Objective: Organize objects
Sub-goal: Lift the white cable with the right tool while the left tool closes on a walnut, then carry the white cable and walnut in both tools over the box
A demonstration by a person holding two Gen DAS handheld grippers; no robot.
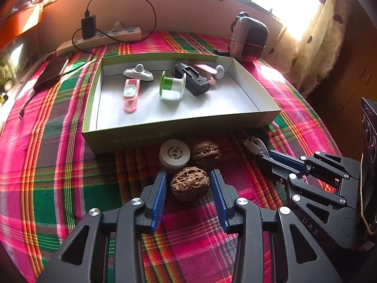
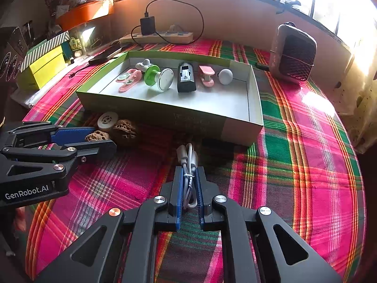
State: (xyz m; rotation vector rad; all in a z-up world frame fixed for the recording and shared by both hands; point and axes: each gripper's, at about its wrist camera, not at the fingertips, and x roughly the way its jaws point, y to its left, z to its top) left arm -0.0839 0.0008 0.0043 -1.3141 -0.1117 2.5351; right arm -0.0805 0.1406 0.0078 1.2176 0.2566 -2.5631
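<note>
A wrinkled walnut (image 1: 190,183) lies on the plaid cloth between the blue pads of my left gripper (image 1: 188,173), which stands open around it. The left pad is clearly off the nut; the right pad is close against it. A second walnut (image 1: 206,153) and a white round lid (image 1: 174,154) lie just beyond, in front of the open cardboard box (image 1: 181,127). My right gripper (image 2: 189,169) is shut on a coiled white cable (image 2: 187,158) near the box's front wall (image 2: 165,115). In the right wrist view the left gripper (image 2: 101,139) sits at the left.
The box holds several small items, among them a green spool (image 1: 172,86), a black case (image 1: 193,79) and pink clips. Behind it lie a power strip (image 1: 101,39) with charger, a dark phone (image 1: 50,73) and a pink mesh-fronted device (image 1: 249,39). Yellow boxes (image 2: 44,66) stand far left.
</note>
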